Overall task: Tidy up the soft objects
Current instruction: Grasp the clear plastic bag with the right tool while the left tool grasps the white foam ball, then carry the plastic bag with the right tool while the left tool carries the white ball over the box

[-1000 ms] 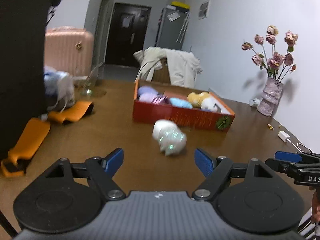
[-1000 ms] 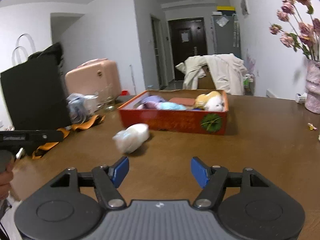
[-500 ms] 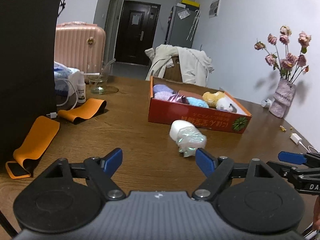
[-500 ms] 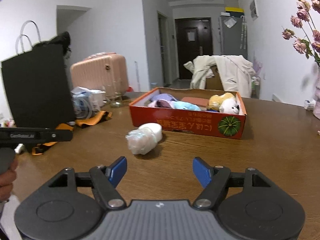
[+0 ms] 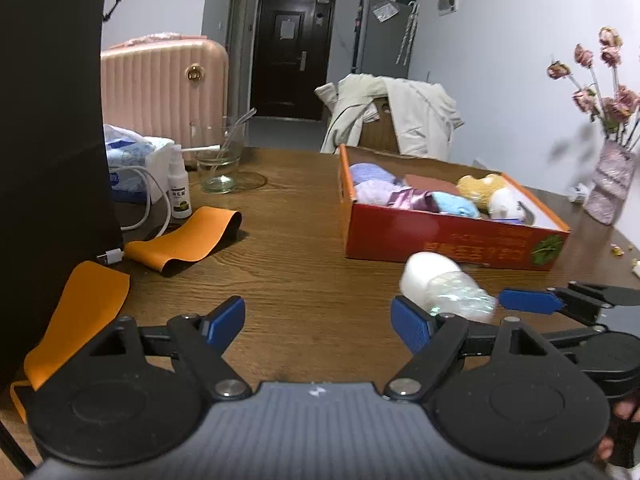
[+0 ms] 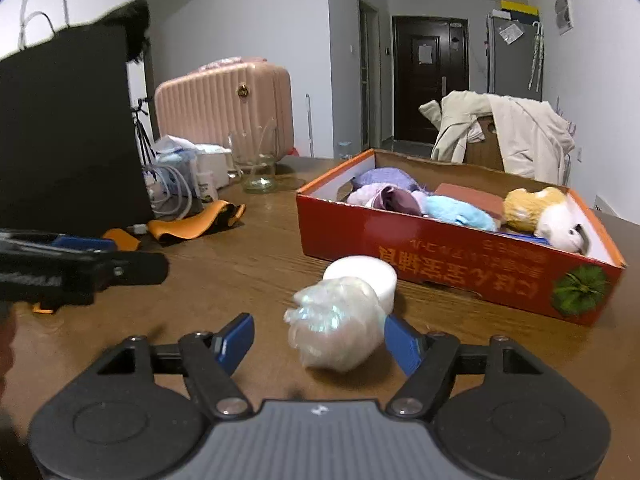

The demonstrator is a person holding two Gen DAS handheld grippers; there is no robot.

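One white foam roll (image 6: 352, 304), its crinkly plastic-wrapped end toward me, lies between my right gripper (image 6: 320, 340)'s closing pads, not squeezed. My left gripper (image 5: 318, 322) gapes empty beside it. One glossy red cardboard box (image 6: 440, 256) beyond holds six-ish fuzzy plushies.

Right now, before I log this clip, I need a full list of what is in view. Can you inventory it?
Wrapped white soft roll: one, white under shiny film, on table before the box, between the right gripper's closing jaws.
Box: one, red, on table, holding soft toys.
Soft toys: several, purple, blue, yellow, white, inside box.
Orange straps: two, table's left.
Glass: one, clear, far left.
Spray bottle: one, white, beside glass.
Black bag: one, left edge.
Vase: one, pink flowers, right.
Table: brown wood.
Left gripper: open, empty.
Right gripper: around roll.
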